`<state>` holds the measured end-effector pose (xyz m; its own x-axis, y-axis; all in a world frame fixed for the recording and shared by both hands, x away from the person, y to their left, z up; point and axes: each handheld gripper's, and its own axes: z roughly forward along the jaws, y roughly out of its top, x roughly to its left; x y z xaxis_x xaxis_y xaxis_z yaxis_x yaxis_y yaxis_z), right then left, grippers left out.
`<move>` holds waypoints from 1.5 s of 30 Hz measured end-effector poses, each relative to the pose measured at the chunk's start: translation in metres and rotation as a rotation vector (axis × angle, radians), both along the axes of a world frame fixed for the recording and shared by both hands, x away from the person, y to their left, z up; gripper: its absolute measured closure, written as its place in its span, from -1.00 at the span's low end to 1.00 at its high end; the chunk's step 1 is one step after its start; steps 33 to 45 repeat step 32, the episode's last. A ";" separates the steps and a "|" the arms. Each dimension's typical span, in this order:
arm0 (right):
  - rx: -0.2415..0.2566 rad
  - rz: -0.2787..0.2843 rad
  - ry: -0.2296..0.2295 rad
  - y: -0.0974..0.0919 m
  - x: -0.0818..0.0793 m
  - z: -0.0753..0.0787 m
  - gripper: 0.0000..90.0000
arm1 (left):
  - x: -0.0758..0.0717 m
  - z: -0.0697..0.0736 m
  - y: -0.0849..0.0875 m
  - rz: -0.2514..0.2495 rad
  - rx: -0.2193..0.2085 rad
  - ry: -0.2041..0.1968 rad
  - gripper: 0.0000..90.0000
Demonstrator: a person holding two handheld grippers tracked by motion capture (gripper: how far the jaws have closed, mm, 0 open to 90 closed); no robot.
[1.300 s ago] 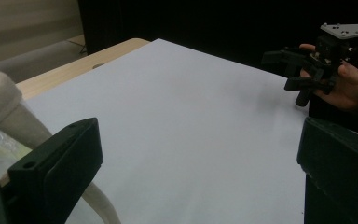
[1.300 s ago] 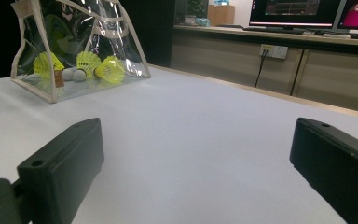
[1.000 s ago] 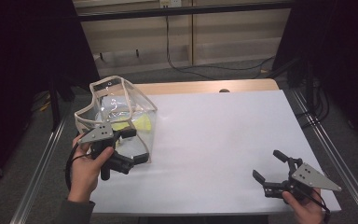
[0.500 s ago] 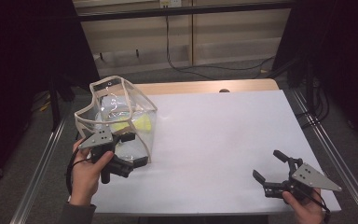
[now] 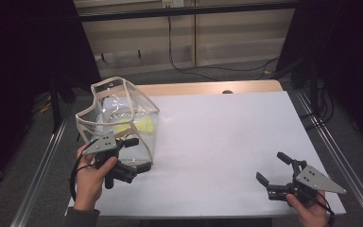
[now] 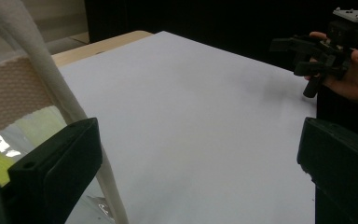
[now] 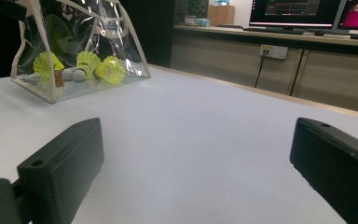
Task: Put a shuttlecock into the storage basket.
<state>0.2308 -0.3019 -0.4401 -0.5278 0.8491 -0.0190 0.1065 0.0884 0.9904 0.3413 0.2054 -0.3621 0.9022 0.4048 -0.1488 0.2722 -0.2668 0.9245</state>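
A clear plastic bag [image 5: 118, 116] with cream trim stands at the table's left, with yellow shuttlecocks [image 5: 141, 125] inside. My left gripper [image 5: 138, 154] is open at the bag's near right corner. In the left gripper view the bag's trim [image 6: 51, 93] runs just inside the left jaw of that gripper [image 6: 200, 172]. My right gripper [image 5: 272, 168] is open near the front right edge, nothing between its jaws. The right gripper view looks across the table between that gripper's [image 7: 196, 163] jaws to the bag [image 7: 79, 46] and its shuttlecocks [image 7: 108, 69].
A white sheet [image 5: 227, 137] covers the table, with a wooden strip [image 5: 194, 88] at the back. Metal rails [image 5: 328, 142] run along both sides. Monitors [image 7: 298, 11] stand on a counter beyond the table in the right gripper view.
My left gripper has slid a little toward the near edge along the bag's corner. The right gripper has stayed in place.
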 end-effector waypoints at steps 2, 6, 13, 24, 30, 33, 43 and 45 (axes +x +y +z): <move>0.000 -0.001 0.000 0.000 0.000 0.000 -0.94 | 0.000 -0.001 -0.001 -0.006 0.008 0.001 -1.00; 0.000 0.000 0.000 0.000 0.000 0.000 -0.94 | 0.000 -0.003 0.000 -0.005 0.005 0.000 -1.00; 0.000 0.000 -0.001 0.000 0.000 0.000 -0.94 | -0.001 -0.008 0.002 0.005 0.002 0.004 -1.00; 0.000 0.000 -0.001 0.000 0.000 0.000 -0.94 | -0.002 -0.016 0.003 0.011 -0.005 0.012 -1.00; -0.001 0.000 -0.002 0.000 0.000 0.000 -0.94 | -0.002 -0.018 0.002 0.014 -0.021 0.014 -1.00; -0.001 0.000 -0.004 0.000 0.000 0.000 -0.94 | -0.002 -0.019 0.003 0.016 -0.016 0.009 -1.00; -0.001 0.000 -0.004 0.000 0.000 0.000 -0.94 | -0.002 -0.019 0.003 0.016 -0.016 0.009 -1.00; -0.001 0.000 -0.004 0.000 0.000 0.000 -0.94 | -0.002 -0.019 0.003 0.016 -0.016 0.009 -1.00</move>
